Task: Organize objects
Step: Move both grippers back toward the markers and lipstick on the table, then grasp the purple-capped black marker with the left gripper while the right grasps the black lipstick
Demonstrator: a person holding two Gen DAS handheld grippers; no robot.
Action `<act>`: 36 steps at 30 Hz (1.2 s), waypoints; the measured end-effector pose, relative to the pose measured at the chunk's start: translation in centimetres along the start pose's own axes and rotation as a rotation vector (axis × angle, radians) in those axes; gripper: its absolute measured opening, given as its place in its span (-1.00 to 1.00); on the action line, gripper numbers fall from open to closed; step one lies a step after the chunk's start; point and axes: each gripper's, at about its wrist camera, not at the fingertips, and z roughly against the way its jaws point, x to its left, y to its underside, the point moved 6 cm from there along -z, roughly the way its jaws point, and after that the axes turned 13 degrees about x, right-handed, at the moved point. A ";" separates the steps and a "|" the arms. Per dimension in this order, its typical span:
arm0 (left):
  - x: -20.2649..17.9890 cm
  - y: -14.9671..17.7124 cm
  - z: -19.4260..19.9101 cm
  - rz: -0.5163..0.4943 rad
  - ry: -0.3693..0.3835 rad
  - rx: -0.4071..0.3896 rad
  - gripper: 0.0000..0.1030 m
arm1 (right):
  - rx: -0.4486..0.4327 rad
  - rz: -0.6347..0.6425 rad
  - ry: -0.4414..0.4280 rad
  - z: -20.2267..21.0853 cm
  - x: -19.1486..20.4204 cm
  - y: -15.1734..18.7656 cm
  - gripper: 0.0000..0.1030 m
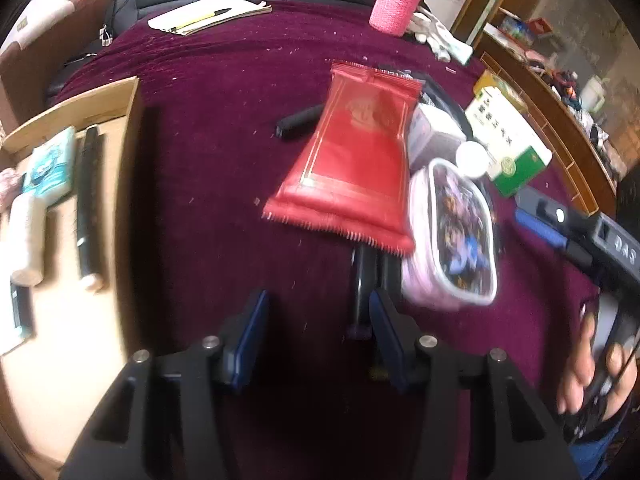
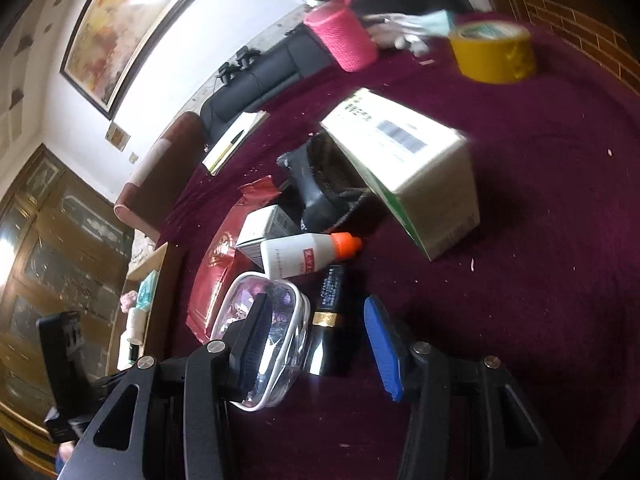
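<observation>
Left gripper (image 1: 318, 330) hangs over the maroon tablecloth (image 1: 208, 184), jaws apart with nothing but cloth between the blue pads. At twelve o'clock from it lies the red foil packet (image 1: 352, 164), and at one o'clock, touching that packet's edge, the clear pouch (image 1: 454, 240) trimmed in pink. Over at nine o'clock sits the cardboard box (image 1: 120, 128), already holding a black pen (image 1: 88, 204), a white tube (image 1: 26, 240) and a teal packet (image 1: 52, 164). At two o'clock the green-and-white carton (image 1: 512, 144) leans on the pile. Right gripper (image 2: 320, 340) is open too, gripping nothing; the clear pouch (image 2: 280, 320) lies under its left pad, and a black-and-gold tube (image 2: 330, 312) lies between the fingers, unpinched as far as I can tell. A white bottle (image 2: 300, 258) with an orange cap sits at twelve o'clock, yellow tape roll (image 2: 494, 52) far at one o'clock.
</observation>
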 end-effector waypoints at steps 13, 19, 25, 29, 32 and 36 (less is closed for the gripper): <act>-0.7 -4.8 -1.7 -0.005 -0.175 -0.092 -0.73 | 0.026 -0.002 0.045 -0.8 -0.7 0.5 0.03; -0.2 -0.3 -0.4 0.003 -0.131 -0.142 -0.73 | 0.032 0.023 0.110 -1.7 -0.8 0.6 0.03; -0.2 3.6 0.5 -0.002 -0.149 -0.203 -0.73 | 0.003 0.126 0.292 -2.8 0.3 0.1 -0.02; -0.1 3.6 0.6 0.011 -0.132 -0.207 -0.73 | 0.013 0.193 0.425 -3.3 0.1 0.2 -0.39; 0.3 3.2 0.7 0.038 -0.082 -0.178 -0.73 | 0.007 0.229 0.492 -3.0 0.1 0.6 -0.64; 0.9 1.6 0.5 0.086 -0.026 -0.140 -0.72 | 0.004 0.203 0.442 -2.2 -0.3 0.5 -0.64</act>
